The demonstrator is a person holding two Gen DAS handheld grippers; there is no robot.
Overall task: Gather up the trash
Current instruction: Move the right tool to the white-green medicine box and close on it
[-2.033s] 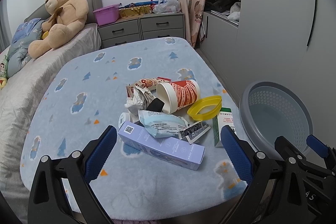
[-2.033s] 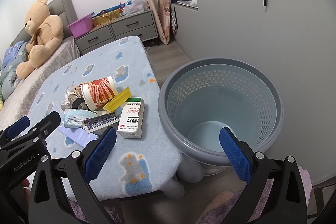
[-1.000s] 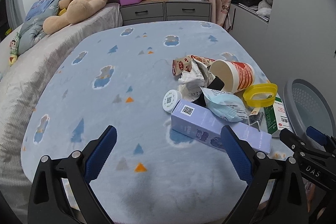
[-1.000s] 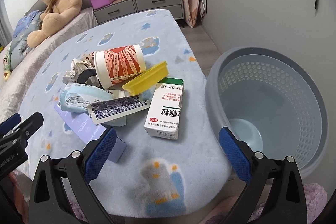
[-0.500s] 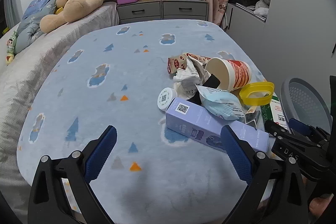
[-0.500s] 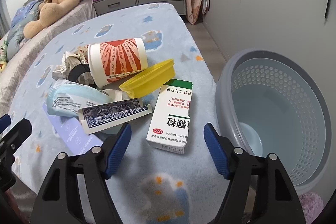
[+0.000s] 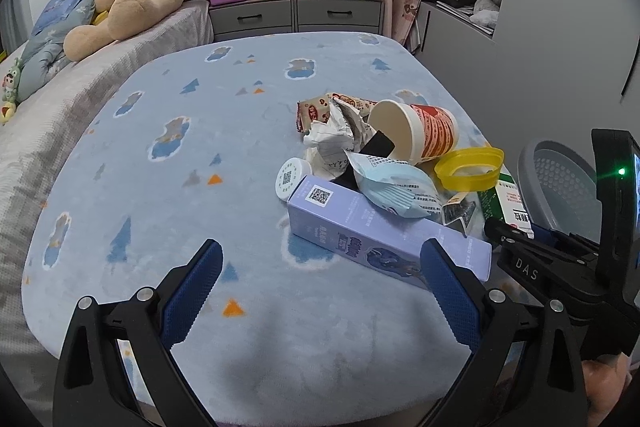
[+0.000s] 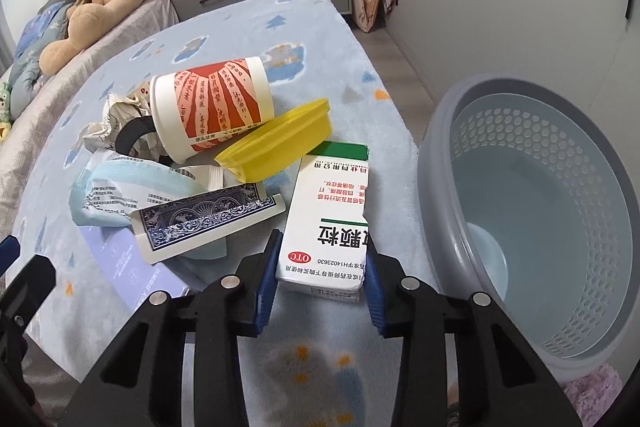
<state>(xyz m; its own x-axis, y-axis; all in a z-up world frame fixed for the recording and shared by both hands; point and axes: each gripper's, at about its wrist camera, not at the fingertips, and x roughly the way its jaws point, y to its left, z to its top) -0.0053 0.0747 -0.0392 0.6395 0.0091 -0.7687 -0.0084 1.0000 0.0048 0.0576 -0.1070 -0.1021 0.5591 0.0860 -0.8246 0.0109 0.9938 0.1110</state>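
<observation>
Since a second ago, right hand-held gripper [image 8: 322,269] has dropped toward the white-and-green medicine box [image 8: 330,215] and gone from spread wide to narrow; jaws closing, both blue pads at the box's near end, one each side, seemingly touching.

Box lies flat on blanket-covered tabletop [image 8: 288,23], at trash pile's 3 o'clock edge. Grey perforated basket [image 8: 532,211] just beyond, further toward 3.

Yellow lid [image 8: 280,139] at box's 11 o'clock, leaning on tipped red-and-white cup [image 8: 216,107]. Patterned blue card [image 8: 208,219] at 9.

Left hand-held gripper [image 7: 320,291] spread wide, nothing between, lavender carton [image 7: 384,235] toward its 1 o'clock.
</observation>
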